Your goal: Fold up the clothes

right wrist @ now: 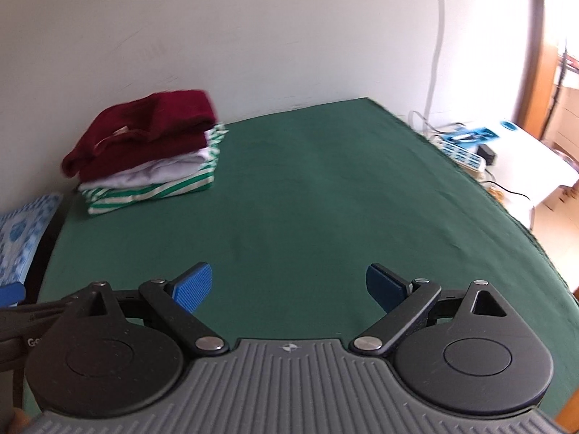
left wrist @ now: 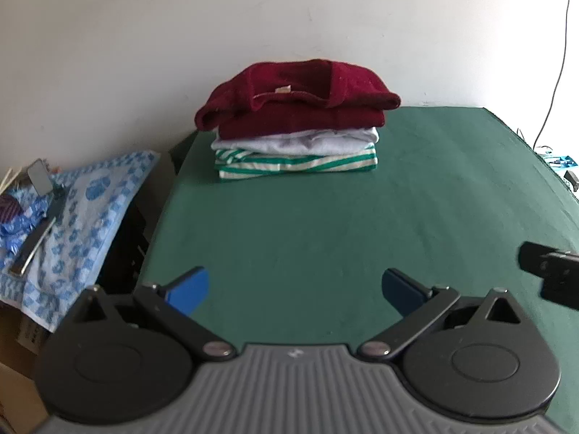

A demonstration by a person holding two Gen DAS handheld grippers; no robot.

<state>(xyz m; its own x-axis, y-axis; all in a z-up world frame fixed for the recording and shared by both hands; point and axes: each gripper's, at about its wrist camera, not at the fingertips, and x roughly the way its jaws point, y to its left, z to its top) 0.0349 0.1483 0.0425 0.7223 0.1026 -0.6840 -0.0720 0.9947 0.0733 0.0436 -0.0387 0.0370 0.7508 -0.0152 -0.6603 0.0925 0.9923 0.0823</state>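
Right wrist view blurred, left tool (right wrist: 7, 294) cut off, clothes stack (right wrist: 144, 148) smeared

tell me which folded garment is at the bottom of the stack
The green-and-white striped shirt lies at the bottom, directly on the green table cover, under the white garment and the dark red sweater on top.

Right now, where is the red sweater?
The red sweater tops the folded pile at the table's far left end by the wall, lying on a white shirt and a green striped shirt.
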